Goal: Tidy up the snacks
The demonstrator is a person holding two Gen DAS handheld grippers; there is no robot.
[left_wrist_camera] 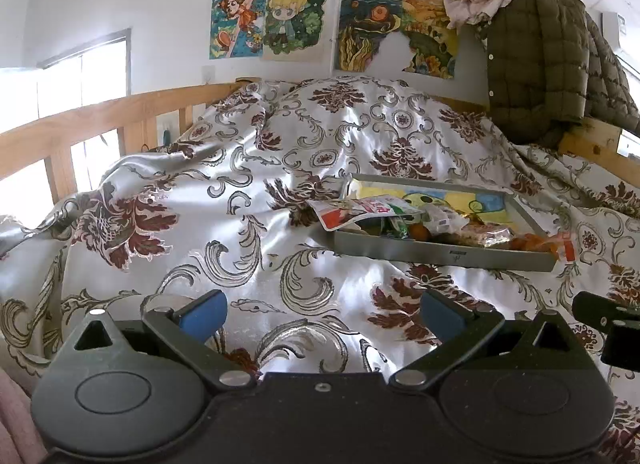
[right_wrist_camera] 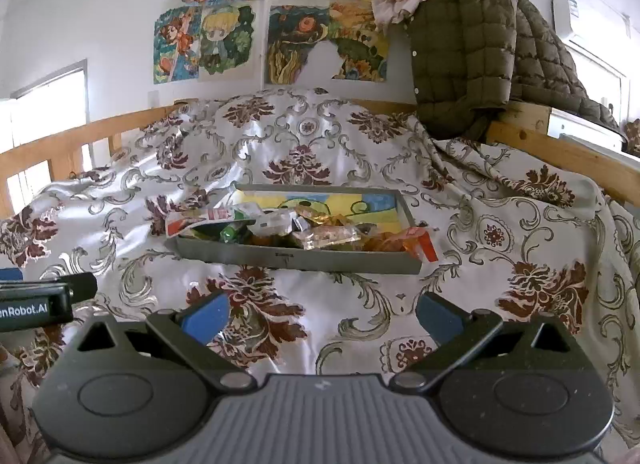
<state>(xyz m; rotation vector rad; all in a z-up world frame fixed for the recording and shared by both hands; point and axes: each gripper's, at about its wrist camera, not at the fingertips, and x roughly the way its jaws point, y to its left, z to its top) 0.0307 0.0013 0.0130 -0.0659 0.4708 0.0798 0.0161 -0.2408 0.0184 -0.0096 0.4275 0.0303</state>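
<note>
A shallow grey tray (left_wrist_camera: 440,254) (right_wrist_camera: 296,258) lies on a floral satin bedspread (left_wrist_camera: 240,192) (right_wrist_camera: 500,232). It holds several snack packets. A red-and-white pouch (left_wrist_camera: 360,210) (right_wrist_camera: 196,220) hangs over its left rim. An orange packet (left_wrist_camera: 560,246) (right_wrist_camera: 420,242) hangs over its right corner. Clear wrapped snacks (left_wrist_camera: 484,234) (right_wrist_camera: 328,234) lie in the middle. My left gripper (left_wrist_camera: 324,314) is open and empty, short of the tray and to its left. My right gripper (right_wrist_camera: 322,314) is open and empty, in front of the tray's near wall.
A wooden bed rail (left_wrist_camera: 80,124) (right_wrist_camera: 560,152) runs along both sides. An olive quilted jacket (left_wrist_camera: 544,60) (right_wrist_camera: 480,48) hangs over the right rail. Drawings (left_wrist_camera: 340,16) cover the wall behind. The other gripper shows at the right edge of the left view (left_wrist_camera: 608,320) and the left edge of the right view (right_wrist_camera: 40,300).
</note>
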